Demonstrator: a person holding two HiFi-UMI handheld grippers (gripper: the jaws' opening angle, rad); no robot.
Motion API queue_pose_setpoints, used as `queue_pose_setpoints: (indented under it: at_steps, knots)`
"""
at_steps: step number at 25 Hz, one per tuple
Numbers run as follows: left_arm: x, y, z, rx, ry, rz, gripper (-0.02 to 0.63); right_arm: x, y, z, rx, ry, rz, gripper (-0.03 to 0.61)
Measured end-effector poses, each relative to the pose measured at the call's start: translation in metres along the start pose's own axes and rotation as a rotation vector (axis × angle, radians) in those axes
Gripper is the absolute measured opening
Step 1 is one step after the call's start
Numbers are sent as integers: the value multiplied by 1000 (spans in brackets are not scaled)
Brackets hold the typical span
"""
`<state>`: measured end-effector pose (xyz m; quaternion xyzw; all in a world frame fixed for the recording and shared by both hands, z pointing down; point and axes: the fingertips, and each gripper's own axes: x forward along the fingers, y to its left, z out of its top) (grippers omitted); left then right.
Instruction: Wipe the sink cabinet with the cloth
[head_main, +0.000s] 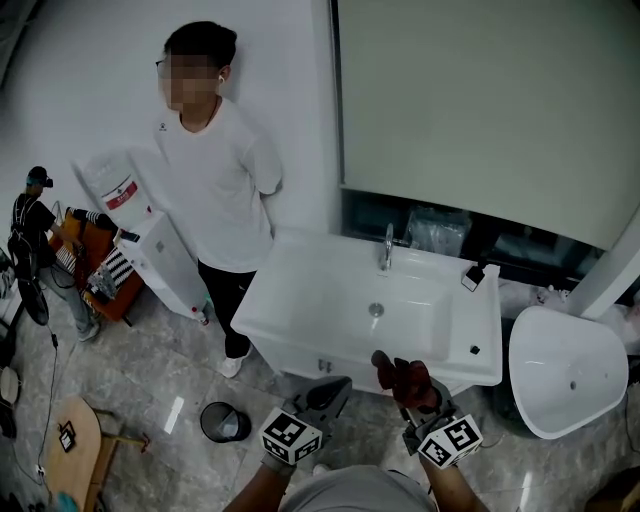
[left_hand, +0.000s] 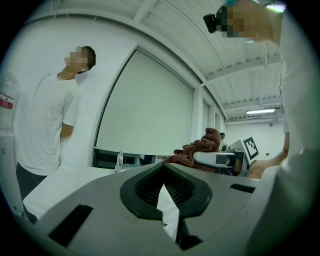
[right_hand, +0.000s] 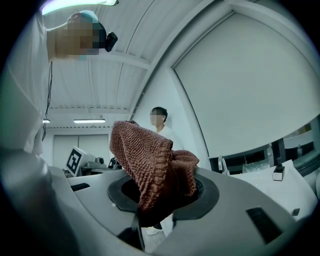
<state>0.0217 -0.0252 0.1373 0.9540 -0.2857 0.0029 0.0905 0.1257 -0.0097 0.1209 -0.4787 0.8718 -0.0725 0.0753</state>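
The white sink cabinet (head_main: 290, 335) stands against the wall, with a basin and a chrome faucet (head_main: 386, 247). A reddish-brown knitted cloth (head_main: 405, 378) is bunched in my right gripper (head_main: 412, 392), which is shut on it just in front of the cabinet's near edge. In the right gripper view the cloth (right_hand: 155, 160) spills up out of the jaws and hides them. My left gripper (head_main: 325, 395) hovers beside it to the left, shut with nothing in it. The left gripper view shows the cloth (left_hand: 200, 147) and the cabinet top (left_hand: 65, 185).
A person in a white T-shirt (head_main: 215, 180) stands at the cabinet's left end. A small dark object (head_main: 472, 277) lies on the cabinet's right rim. A white tub (head_main: 565, 370) sits to the right and a small round bin (head_main: 222, 422) on the floor to the left.
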Motion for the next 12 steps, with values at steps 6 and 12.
queue_pose_setpoints:
  at_steps: [6,12]
  knots:
    - [-2,-1,2,11,0,16,11,-1,-1,2,4,-2,13,132]
    - [-10,-4,2,3,-7,28,11,-3,6,1,19,-6,20,132]
